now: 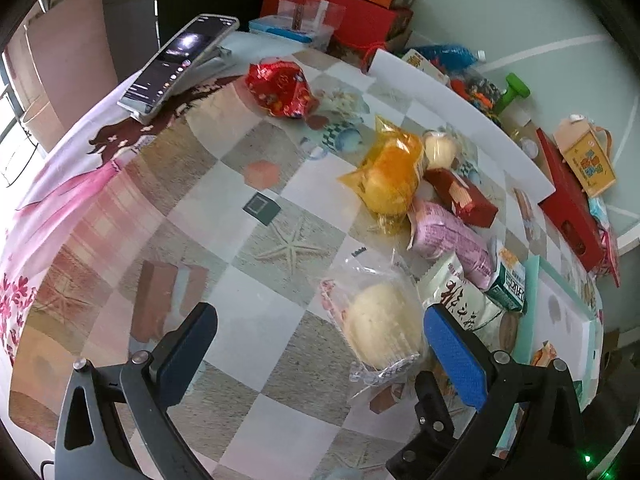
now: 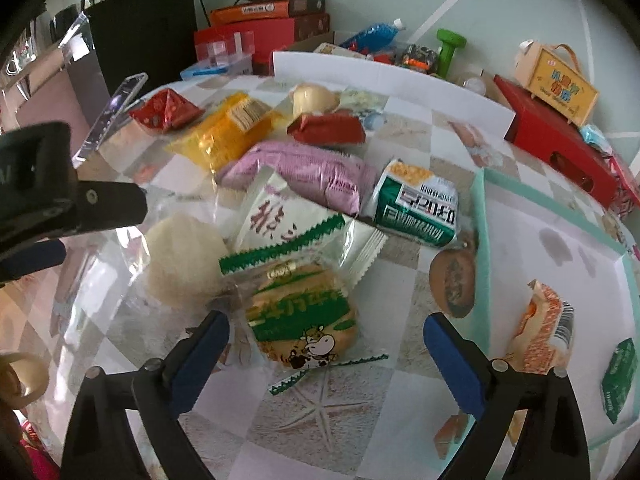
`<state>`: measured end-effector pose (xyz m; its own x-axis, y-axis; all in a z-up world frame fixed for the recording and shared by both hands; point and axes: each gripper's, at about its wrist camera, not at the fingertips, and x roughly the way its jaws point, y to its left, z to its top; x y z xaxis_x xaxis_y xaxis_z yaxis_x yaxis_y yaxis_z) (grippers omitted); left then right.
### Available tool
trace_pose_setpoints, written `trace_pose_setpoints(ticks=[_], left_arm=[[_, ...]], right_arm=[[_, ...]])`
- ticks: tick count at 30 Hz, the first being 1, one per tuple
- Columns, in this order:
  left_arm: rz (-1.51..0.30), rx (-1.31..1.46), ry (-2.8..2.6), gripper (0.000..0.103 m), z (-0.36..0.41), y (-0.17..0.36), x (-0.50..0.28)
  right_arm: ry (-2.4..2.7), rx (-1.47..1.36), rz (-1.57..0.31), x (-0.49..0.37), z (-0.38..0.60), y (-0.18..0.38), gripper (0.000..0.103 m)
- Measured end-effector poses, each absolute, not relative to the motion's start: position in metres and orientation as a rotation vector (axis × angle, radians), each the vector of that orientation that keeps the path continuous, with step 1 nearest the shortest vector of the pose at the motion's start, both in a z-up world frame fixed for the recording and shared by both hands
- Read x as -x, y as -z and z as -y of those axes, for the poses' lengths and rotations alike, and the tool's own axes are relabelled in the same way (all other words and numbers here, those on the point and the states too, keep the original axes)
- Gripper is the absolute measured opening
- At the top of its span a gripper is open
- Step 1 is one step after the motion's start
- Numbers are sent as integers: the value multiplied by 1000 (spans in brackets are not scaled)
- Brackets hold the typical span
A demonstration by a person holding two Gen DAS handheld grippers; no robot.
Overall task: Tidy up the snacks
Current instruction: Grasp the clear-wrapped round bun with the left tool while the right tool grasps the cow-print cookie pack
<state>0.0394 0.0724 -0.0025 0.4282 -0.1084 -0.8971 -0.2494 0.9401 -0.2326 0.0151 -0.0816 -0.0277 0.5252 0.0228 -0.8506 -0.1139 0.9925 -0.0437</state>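
Several wrapped snacks lie in a loose pile on the patterned tablecloth. My left gripper (image 1: 320, 328) is open, low over the table, with a pale round bun in clear wrap (image 1: 380, 328) between its blue pads, nearer the right pad. My right gripper (image 2: 326, 340) is open, with a round cookie in a green cow wrapper (image 2: 304, 320) between its fingers. Behind lie a white-green packet (image 2: 280, 216), a pink pack (image 2: 304, 172), a green-white pack (image 2: 416, 208), a yellow bag (image 2: 228, 128) and red packs (image 2: 326, 128). The left gripper also shows at the right wrist view's left edge (image 2: 48, 216).
A mint-rimmed tray (image 2: 484, 240) at the right holds an orange snack (image 2: 544, 324) and a green pack (image 2: 620, 376). A phone on a stand (image 1: 176, 64) is at the far left. Red boxes (image 2: 560, 140), a white box wall (image 2: 380, 76) and clutter line the back.
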Motion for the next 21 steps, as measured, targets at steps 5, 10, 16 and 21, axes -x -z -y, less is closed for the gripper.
trace_pose_setpoints(ticks=[5,10,16,21], left_arm=[[-1162,355,-76,103,-67,11,-43],[-1166,341,-54,103,-61,12,-45],[-1172,335,-17,84,-53,11,-47],[-1169,350,37,54,-48,10,-47]], right_arm=[[-81,88,-1020,-16,84,30,96],[-89,84,-1019,-16,85,28,79],[-106,67,-1021,-16,86,28,54],[-106,57,-1024,-16,88,29,54]])
